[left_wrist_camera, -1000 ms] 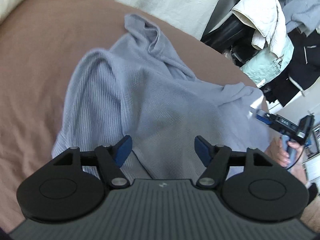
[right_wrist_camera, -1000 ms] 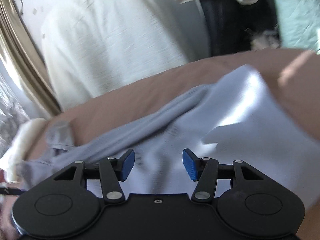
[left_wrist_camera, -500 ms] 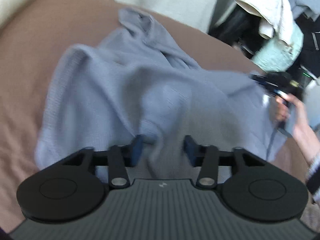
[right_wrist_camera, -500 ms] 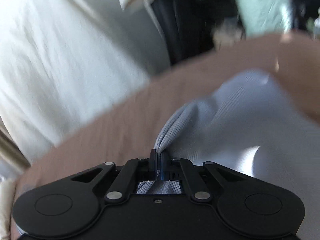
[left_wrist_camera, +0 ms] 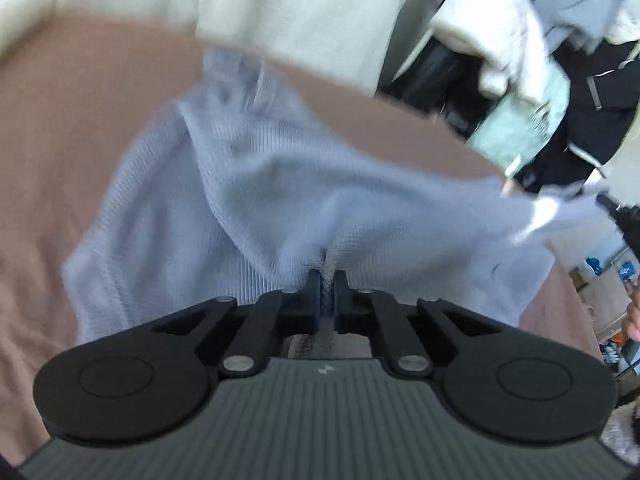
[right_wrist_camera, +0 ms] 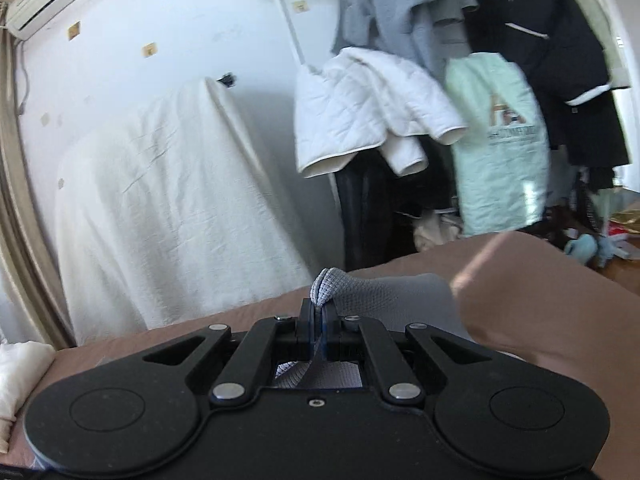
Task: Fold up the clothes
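Left wrist view: my left gripper (left_wrist_camera: pixel 327 292) has its jaws drawn together on a pinch of the grey-blue ribbed garment (left_wrist_camera: pixel 256 200), a ridge of knit standing up between the fingers. From that pinch the cloth runs away from me over the brown bed cover (left_wrist_camera: pixel 80 128). One narrow part reaches toward the far edge of the bed; the right-hand corner is lifted and stretched toward my right gripper (left_wrist_camera: pixel 624 216), only partly in frame at the edge. Picture is motion-blurred, so fine creases cannot be read.

Right wrist view: my right gripper (right_wrist_camera: pixel 318 328) is likewise clamped on the garment (right_wrist_camera: pixel 384 292), a bunched nub of fabric poking up above the fingertips. This camera looks level across the room, over the bed cover (right_wrist_camera: pixel 540 280), at a white draped sheet (right_wrist_camera: pixel 168 200) and a rack of hanging clothes (right_wrist_camera: pixel 460 80).

Progress, as a judgement: both tools hold cloth, and the garment lies rumpled and partly raised off the bed. No neat, flat fold line shows anywhere in view. It reads as mid-handling. Remaining work appears to be laying it flat and bringing the parts over one another into a tidy stack.
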Available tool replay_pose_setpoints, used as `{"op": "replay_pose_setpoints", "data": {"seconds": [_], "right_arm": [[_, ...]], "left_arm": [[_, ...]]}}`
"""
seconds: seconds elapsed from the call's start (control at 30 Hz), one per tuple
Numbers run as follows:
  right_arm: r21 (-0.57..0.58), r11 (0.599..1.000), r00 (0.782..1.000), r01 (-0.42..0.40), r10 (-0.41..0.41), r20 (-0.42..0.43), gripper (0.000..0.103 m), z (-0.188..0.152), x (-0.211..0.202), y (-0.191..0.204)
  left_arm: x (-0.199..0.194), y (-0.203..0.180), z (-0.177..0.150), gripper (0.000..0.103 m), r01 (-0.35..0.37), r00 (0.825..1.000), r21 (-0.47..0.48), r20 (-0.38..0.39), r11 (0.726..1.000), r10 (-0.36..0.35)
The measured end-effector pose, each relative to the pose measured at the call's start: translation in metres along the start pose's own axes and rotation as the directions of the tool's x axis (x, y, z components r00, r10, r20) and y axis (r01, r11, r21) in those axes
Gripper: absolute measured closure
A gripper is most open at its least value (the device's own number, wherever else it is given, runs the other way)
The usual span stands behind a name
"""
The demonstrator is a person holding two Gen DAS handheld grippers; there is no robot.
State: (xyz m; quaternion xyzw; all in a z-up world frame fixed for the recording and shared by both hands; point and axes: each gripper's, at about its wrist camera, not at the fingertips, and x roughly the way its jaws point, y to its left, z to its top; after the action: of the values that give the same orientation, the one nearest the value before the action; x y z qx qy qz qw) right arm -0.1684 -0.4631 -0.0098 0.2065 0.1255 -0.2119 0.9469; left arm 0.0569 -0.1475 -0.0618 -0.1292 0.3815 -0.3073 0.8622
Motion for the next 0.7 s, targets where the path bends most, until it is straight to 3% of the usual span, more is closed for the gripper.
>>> {"op": "replay_pose_setpoints", "data": {"seconds": [0.13, 0.27, 0.3, 0.37, 0.47, 0.53, 0.57, 0.67, 0.7], "right_arm": [[-0.002, 1.0, 0.999, 0.007, -0.007, 0.039, 0.098, 0.008, -0.037, 0.0], [-0.058, 0.998, 0.999, -0.037, 0.037, -0.008, 0.094, 0.036, 0.004, 0.014], [-0.073, 0.996, 0.998, -0.046, 0.043, -0.038, 0.094, 0.045, 0.022, 0.018], [-0.048, 0.997, 0.992, -0.056, 0.05, -0.12, 0.072, 0.058, 0.054, 0.017], [0.044, 0.998, 0.981, -0.046, 0.054, -0.187, 0.065, 0.062, 0.073, 0.0], [0.09, 0.996, 0.981, -0.028, 0.045, -0.191, 0.061, 0.051, 0.072, -0.02], [0.09, 0.996, 0.98, -0.015, 0.032, -0.196, 0.061, 0.043, 0.072, -0.031], [0.052, 0.998, 0.976, 0.024, -0.012, -0.219, 0.061, 0.013, 0.075, -0.068], [0.031, 0.998, 0.971, 0.046, -0.038, -0.238, 0.061, 0.005, 0.08, -0.078]], "left_arm": [[-0.061, -0.024, 0.015, 0.098, 0.017, 0.986, 0.078, 0.163, 0.997, -0.03], [-0.067, -0.033, 0.058, 0.098, -0.058, 0.961, 0.159, 0.277, 0.986, 0.012], [-0.053, -0.027, 0.073, 0.098, -0.092, 0.96, 0.149, 0.277, 0.985, 0.048], [-0.018, -0.014, 0.101, 0.097, -0.16, 0.958, 0.115, 0.259, 0.98, 0.126], [0.034, 0.005, 0.144, 0.094, -0.262, 0.943, 0.066, 0.228, 0.963, 0.241], [0.052, 0.016, 0.148, 0.094, -0.287, 0.944, 0.054, 0.183, 0.956, 0.273], [0.059, 0.022, 0.149, 0.089, -0.296, 0.945, 0.05, 0.159, 0.954, 0.285], [0.047, 0.034, 0.124, 0.06, -0.262, 0.956, 0.038, 0.148, 0.964, 0.254], [0.042, 0.036, 0.115, 0.059, -0.264, 0.957, 0.047, 0.141, 0.963, 0.255]]}}
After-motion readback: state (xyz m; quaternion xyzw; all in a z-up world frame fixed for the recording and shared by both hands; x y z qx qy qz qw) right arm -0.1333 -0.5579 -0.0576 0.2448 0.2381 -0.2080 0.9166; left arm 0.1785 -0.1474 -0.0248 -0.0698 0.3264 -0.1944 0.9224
